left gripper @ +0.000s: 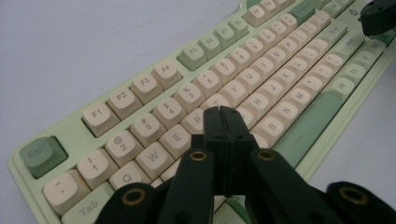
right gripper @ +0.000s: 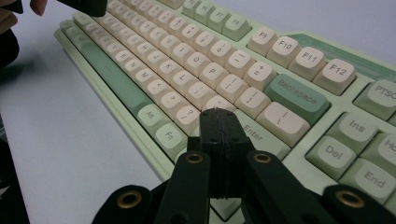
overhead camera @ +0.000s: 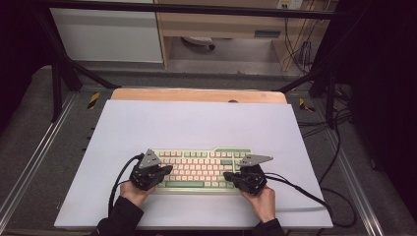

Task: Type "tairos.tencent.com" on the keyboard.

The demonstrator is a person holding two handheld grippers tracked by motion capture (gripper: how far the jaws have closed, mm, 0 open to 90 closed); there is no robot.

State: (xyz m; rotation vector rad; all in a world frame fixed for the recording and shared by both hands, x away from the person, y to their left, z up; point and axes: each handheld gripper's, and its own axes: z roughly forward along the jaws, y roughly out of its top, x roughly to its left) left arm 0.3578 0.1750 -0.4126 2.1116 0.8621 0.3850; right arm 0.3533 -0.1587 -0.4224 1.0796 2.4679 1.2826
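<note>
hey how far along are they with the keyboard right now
Done: both grippers are shut and brought over the keyboard. In hand: the left gripper hangs over the letter keys near R and T, the right gripper above the Enter key. Left: whether any key is pressed yet cannot be told.

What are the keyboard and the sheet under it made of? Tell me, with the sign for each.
Keyboard: most likely moulded plastic, matte; the cream and green keycaps have soft rounded edges, printed legends and only a dull sheen.
White sheet: probably a thin board or paper, matte; it lies flat with a crisp edge and no glare. Its exact material stays open.
</note>
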